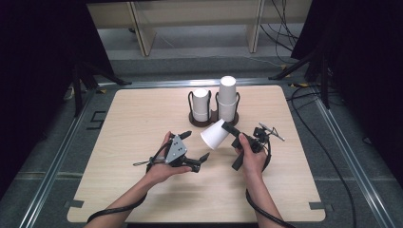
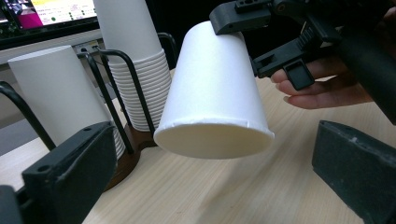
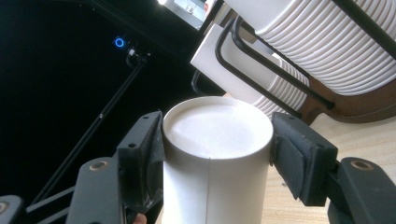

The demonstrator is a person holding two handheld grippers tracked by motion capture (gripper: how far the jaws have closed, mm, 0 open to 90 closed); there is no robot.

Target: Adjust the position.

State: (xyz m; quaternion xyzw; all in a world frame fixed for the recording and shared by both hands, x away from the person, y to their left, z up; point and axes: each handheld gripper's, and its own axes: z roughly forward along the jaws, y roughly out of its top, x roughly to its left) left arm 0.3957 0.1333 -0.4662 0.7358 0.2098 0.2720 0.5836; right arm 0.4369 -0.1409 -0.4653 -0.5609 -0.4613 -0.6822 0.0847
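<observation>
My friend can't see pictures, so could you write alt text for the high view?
A person's right gripper holds a white paper cup tilted above a wooden table, while the left gripper waits open beside it. Behind them, a dark wire holder keeps two stacks of white cups.

White, plain and unpatterned: paper cup [image 1: 215, 134] at the table's centre, and both cup stacks [image 1: 227, 99] at 12 o'clock from it. Dark brown base with black wire loops: cup holder [image 1: 207, 118]. Pale wood grain, fine lengthwise streaks: table [image 1: 138, 118]. Black jaws with a grey plate on top: left gripper [image 1: 196, 151] at 8 o'clock from the cup. All black: right gripper [image 1: 228, 128] at 3 o'clock. Black: cables [image 1: 304, 114] at the far right. Magenta and white: screen [image 2: 42, 11].
</observation>
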